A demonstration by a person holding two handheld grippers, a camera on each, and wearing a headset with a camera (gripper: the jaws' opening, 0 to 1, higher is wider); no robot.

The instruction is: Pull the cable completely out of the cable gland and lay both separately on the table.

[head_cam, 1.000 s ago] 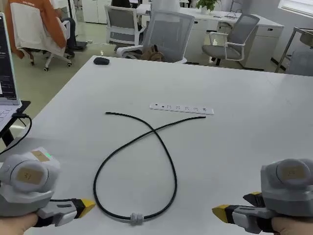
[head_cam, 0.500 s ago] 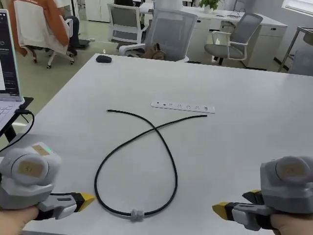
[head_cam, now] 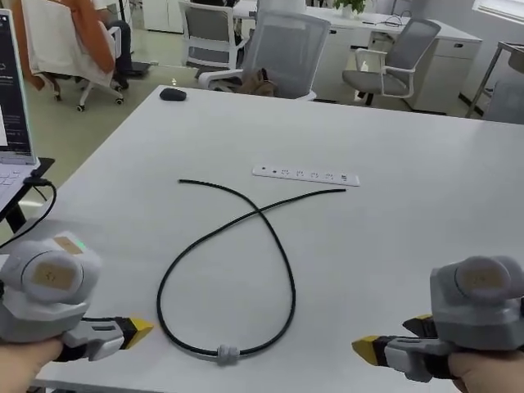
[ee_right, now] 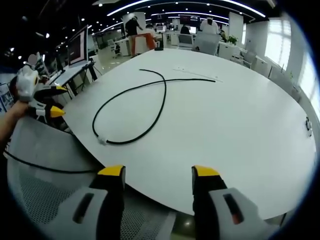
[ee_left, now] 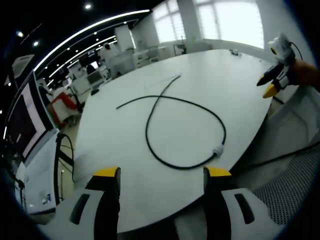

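Tabletop bears cable looped lengthwise away, gland nearest.

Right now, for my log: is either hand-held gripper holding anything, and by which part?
Nothing is held: left hand-held gripper and right hand-held gripper are open.

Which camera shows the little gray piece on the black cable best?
The head view: the cable gland sits close and clear on the cable loop. Both gripper views show it as a tiny pale speck.
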